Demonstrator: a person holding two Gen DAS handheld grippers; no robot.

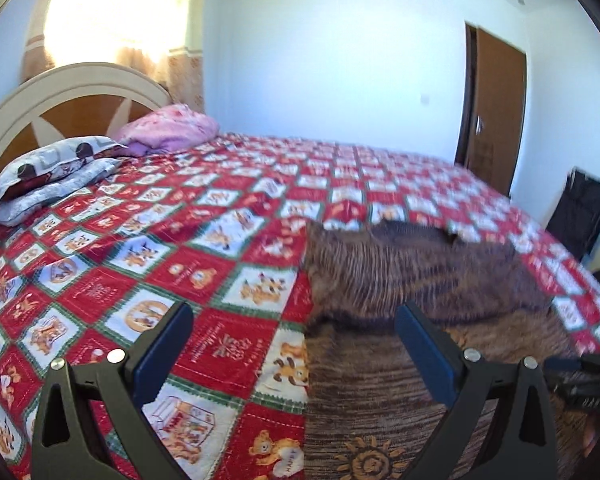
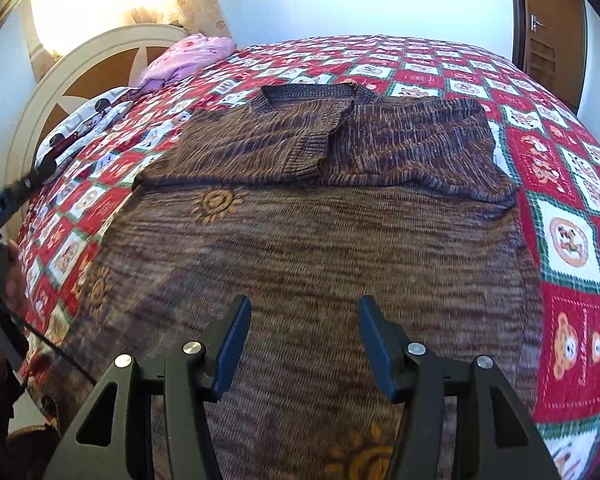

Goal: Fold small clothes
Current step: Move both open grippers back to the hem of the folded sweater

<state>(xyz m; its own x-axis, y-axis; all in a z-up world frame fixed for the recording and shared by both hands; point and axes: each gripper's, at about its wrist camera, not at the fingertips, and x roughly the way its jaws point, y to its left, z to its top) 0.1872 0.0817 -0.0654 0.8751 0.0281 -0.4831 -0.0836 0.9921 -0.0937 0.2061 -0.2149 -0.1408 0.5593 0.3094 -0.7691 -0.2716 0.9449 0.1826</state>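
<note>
A brown knitted sweater with orange sun motifs lies flat on the bed, neck toward the far side. Both sleeves are folded inward across its chest. My right gripper hovers open over the sweater's lower body, nothing between its fingers. My left gripper is open too, above the sweater's left edge and the quilt, holding nothing. In the right wrist view the left gripper shows at the left edge, with a hand behind it. The left wrist view catches the right gripper at its right edge.
A red patchwork quilt with teddy-bear squares covers the bed. Grey patterned pillows and a pink bundle lie by the white-and-wood headboard. A wooden door and a black bag stand beyond the far side.
</note>
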